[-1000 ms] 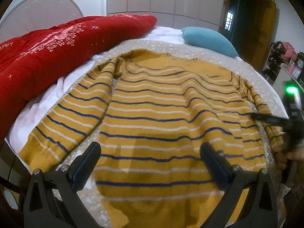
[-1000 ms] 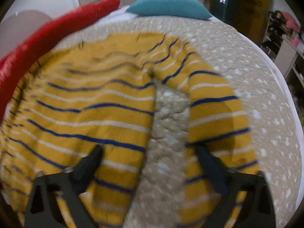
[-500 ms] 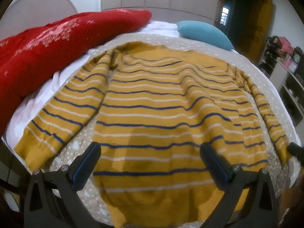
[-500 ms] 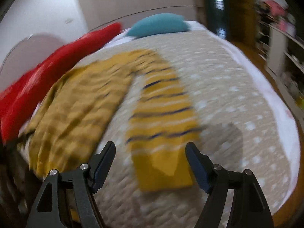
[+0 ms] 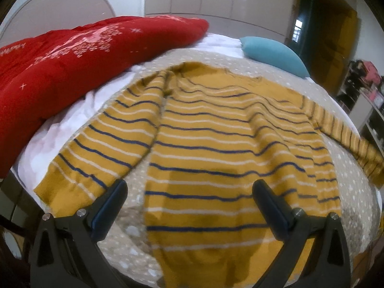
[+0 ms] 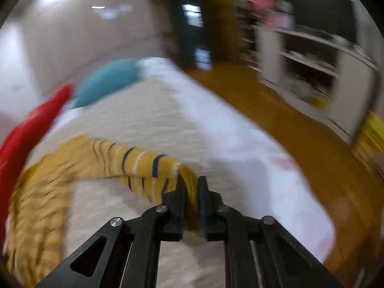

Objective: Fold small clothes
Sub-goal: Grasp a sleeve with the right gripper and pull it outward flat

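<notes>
Sleeve-fold step: right tool [image 6: 190, 187] clamped on cuff of mustard-yellow knit sweater w/ blue+white stripes [image 5: 216, 144], lower centre; left tool [image 5: 189, 204] apart, empty; next, carry sleeve across body

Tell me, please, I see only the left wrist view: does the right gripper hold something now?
Observer: Yes. The right gripper has its jaws shut on the cuff of the sweater's sleeve.
Operator: Is the sleeve flat on the bed?
Observer: No, near the jaws the sleeve is bunched and lifted off the bed cover.
Operator: What is past that side of the bed?
Observer: A wooden floor and a blurred white shelf unit.
</notes>
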Motion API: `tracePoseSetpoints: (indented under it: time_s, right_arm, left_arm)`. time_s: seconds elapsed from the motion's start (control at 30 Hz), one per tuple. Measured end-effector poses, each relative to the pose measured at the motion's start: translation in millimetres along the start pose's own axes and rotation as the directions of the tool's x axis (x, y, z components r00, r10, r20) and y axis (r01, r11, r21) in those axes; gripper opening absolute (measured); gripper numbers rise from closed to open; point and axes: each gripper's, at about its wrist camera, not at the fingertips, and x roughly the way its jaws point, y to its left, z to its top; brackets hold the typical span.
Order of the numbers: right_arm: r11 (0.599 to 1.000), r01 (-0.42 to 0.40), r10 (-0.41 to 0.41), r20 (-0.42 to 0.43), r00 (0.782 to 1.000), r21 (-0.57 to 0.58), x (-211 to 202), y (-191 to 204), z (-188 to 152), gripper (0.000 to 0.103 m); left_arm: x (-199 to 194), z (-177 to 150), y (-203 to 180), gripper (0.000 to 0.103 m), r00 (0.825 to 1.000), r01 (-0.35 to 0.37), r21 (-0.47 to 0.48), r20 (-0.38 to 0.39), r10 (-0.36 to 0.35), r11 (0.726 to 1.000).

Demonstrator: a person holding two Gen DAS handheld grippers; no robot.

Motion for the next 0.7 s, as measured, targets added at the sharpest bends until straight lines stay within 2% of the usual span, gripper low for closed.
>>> tracePoseSetpoints:
  time_s: [0.07,0.1,0.13,0.2,0.27,0.33,0.43,0.5,0.57,0.67,0.7]
  right_arm:
    - [1.0,-0.007,0.007,-0.001,1.0,0.01,-3,-5,-10,0.026]
    - [1.0,-0.017,0.017,0.006,1.0,0.001,-6,-2,-16,0.032]
    - [1.0,-0.023,0.024,0.01,1.0,-0.014,-9,3,-22,0.042]
    - [0.997,-0.053,0.054,0.021,0.998,-0.049,-20,16,-39,0.048]
    - [0.992,-0.099,0.1,0.017,0.995,-0.083,-28,38,-54,0.049]
    - [0.984,-0.144,0.146,0.01,0.989,-0.11,-33,55,-66,0.055]
    - [0.963,-0.191,0.194,-0.004,0.981,-0.189,-40,95,-84,0.055]
    - [0.944,-0.217,0.219,-0.022,0.976,-0.248,-40,124,-96,0.056]
    - [0.929,-0.243,0.238,-0.052,0.97,-0.28,-38,144,-103,0.057]
    - [0.913,-0.266,0.252,-0.087,0.964,-0.309,-32,172,-108,0.057]
    - [0.907,-0.272,0.255,-0.094,0.962,-0.322,-32,182,-112,0.057]
  left_arm:
    - [-1,2,11,0.103,1.0,-0.018,-0.013,0.009,0.018,1.0]
    - [-1,4,17,0.103,1.0,-0.028,-0.019,0.014,0.028,0.999]
    - [-1,6,25,0.103,0.999,-0.04,-0.029,0.018,0.04,0.999]
    - [-2,11,48,0.103,0.997,-0.076,-0.067,0.028,0.078,0.995]
    - [-3,15,74,0.103,0.991,-0.127,-0.114,0.033,0.132,0.985]
    - [-6,16,109,0.103,0.981,-0.182,-0.183,0.038,0.192,0.966]
    - [-6,14,151,0.103,0.967,-0.235,-0.257,0.036,0.252,0.937]
    - [1,13,172,0.103,0.961,-0.256,-0.271,0.029,0.273,0.928]
    - [13,12,180,0.103,0.968,-0.242,-0.252,0.009,0.252,0.937]
    - [32,11,175,0.103,0.993,-0.116,-0.206,-0.021,0.115,0.972]
    - [39,12,170,0.097,0.998,-0.065,-0.189,-0.033,0.06,0.98]
